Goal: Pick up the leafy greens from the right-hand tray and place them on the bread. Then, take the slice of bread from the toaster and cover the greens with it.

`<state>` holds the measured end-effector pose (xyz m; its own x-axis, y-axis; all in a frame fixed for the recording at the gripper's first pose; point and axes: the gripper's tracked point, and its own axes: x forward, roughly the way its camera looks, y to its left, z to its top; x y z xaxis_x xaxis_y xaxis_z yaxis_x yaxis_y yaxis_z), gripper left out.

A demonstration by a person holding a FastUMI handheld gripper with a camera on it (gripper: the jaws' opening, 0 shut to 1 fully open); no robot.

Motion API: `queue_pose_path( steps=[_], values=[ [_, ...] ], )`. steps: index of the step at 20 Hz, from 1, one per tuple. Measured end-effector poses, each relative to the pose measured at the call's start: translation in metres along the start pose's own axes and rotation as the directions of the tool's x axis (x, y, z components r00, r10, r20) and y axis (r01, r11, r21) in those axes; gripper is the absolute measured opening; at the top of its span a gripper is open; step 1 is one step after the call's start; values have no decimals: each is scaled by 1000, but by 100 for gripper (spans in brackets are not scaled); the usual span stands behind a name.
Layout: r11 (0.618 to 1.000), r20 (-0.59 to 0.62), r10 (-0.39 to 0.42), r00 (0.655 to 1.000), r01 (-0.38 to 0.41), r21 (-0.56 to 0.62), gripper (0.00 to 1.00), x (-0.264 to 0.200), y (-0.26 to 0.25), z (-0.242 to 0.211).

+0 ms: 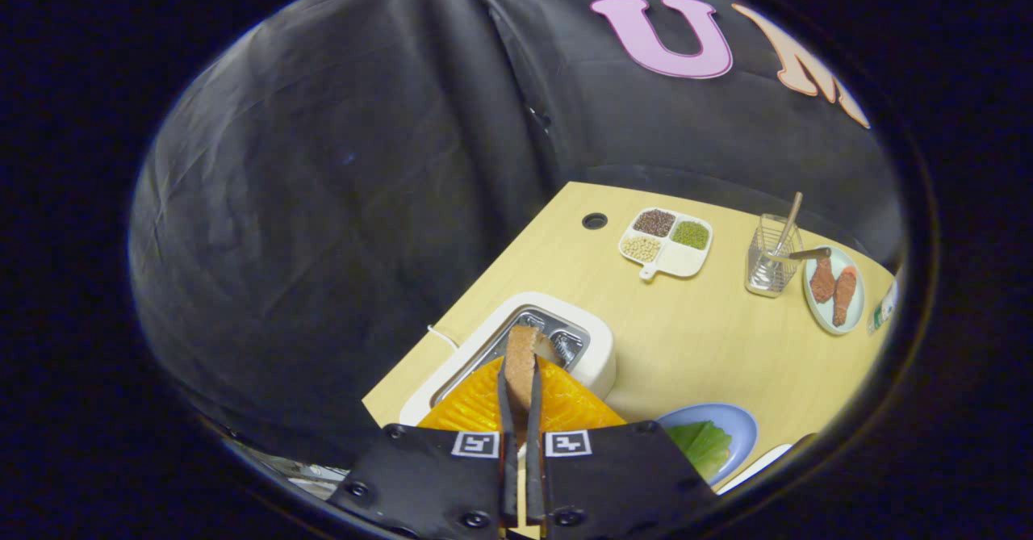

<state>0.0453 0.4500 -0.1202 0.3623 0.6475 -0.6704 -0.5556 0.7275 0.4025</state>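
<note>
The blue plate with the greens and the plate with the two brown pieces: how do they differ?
The blue plate lies close beside the gripper, which is shut on the bread slice; the pale plate lies far beyond the fingers, next to the wire holder. The blue plate carries flat leafy greens; the pale plate carries two brown pieces. Both rest flat on the table.

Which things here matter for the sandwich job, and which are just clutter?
Job:
- bread slice, gripped between the gripper jaws
- toaster
- leafy greens on blue plate

Clutter:
- divided dish of beans and seeds
- wire utensil holder
- plate of meat pieces
</note>
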Motion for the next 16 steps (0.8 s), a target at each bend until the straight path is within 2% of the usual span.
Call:
queue_pose_path(
  steps=[5, 10, 16],
  values=[
    [998, 81, 41, 996, -44, 37, 7, -34, -5, 10],
    [998, 115, 49, 992, -54, 42, 7, -59, -18, 6],
    [998, 147, 11, 989, -21, 63, 7, -81, -48, -10]
  ],
)
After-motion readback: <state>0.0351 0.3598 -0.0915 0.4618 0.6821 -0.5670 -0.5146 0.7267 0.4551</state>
